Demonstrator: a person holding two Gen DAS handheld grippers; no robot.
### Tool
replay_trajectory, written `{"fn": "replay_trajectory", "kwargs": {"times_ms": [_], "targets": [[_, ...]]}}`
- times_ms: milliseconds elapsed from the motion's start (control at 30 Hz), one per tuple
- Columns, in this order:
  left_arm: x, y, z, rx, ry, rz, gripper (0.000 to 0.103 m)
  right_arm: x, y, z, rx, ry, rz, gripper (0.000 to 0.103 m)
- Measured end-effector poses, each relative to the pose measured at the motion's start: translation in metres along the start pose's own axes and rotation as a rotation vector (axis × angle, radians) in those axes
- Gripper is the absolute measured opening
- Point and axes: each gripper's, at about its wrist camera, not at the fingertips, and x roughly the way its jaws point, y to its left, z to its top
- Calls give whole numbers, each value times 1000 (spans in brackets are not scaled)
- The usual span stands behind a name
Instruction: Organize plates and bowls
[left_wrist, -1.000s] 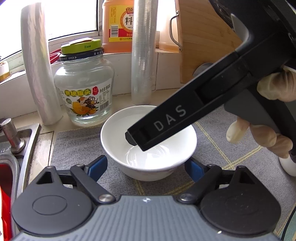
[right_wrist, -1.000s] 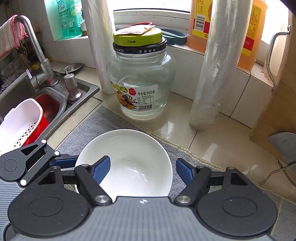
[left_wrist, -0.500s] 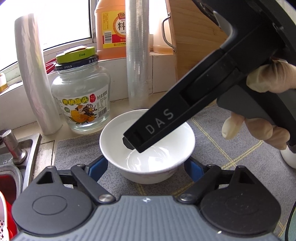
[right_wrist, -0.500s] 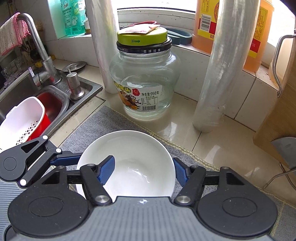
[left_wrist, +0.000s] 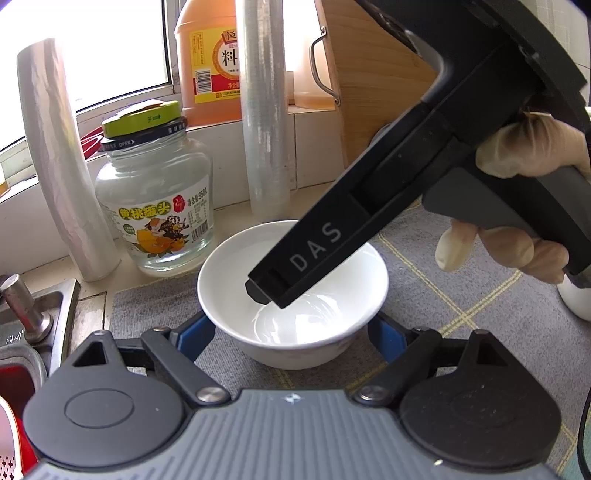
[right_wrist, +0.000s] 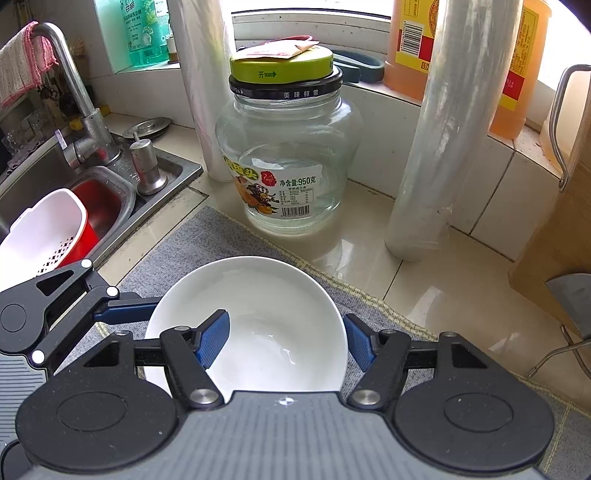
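A: What's at the far left?

B: A steel sink (right_wrist: 44, 173) set into the worktop (right_wrist: 424, 295). Its tap (right_wrist: 74, 92) has a pink cloth (right_wrist: 18, 70) draped over it. A white strainer (right_wrist: 44, 229) sits in a red basin (right_wrist: 99, 206) down in the sink. A green bottle (right_wrist: 147, 33) stands in the window recess behind.

A: And the work surface?

B: Pale and glossy, tiled up to a bright sill. A grey mat (right_wrist: 192, 240) with thin yellow lines covers the near part.

A: Where is the bowl?

B: The white bowl (right_wrist: 258, 295) stands upright and empty on the mat, near its back edge. Just behind it, off the mat, is a glass jar (right_wrist: 288, 155) with a green lid.

A: The left gripper?

B: The left gripper (left_wrist: 290, 332) straddles the bowl, one blue pad low on each side, just beside the wall. I cannot tell whether they press on it.

A: And the right one?

B: The right gripper (right_wrist: 286, 341) has just been closing, with the bowl's right rim between its jaws. One pad hangs inside the bowl, clear of the wall. The other is outside, right at the rim. There is no pinch yet. A gloved hand (left_wrist: 524, 155) holds it.

A: What's further right?

B: Two rolls of film flank the jar, the left roll (right_wrist: 203, 92) and the right roll (right_wrist: 443, 147). An orange jug (right_wrist: 406, 44) stands on the sill. A wooden board (right_wrist: 554, 240) leans at the far right.
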Motion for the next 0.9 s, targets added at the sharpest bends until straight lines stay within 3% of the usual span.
{"fn": "replay_trajectory", "kwargs": {"times_ms": [900], "targets": [[-14, -4, -2, 12, 39, -52, 89, -22, 6, -9, 34, 1, 18, 68]]}}
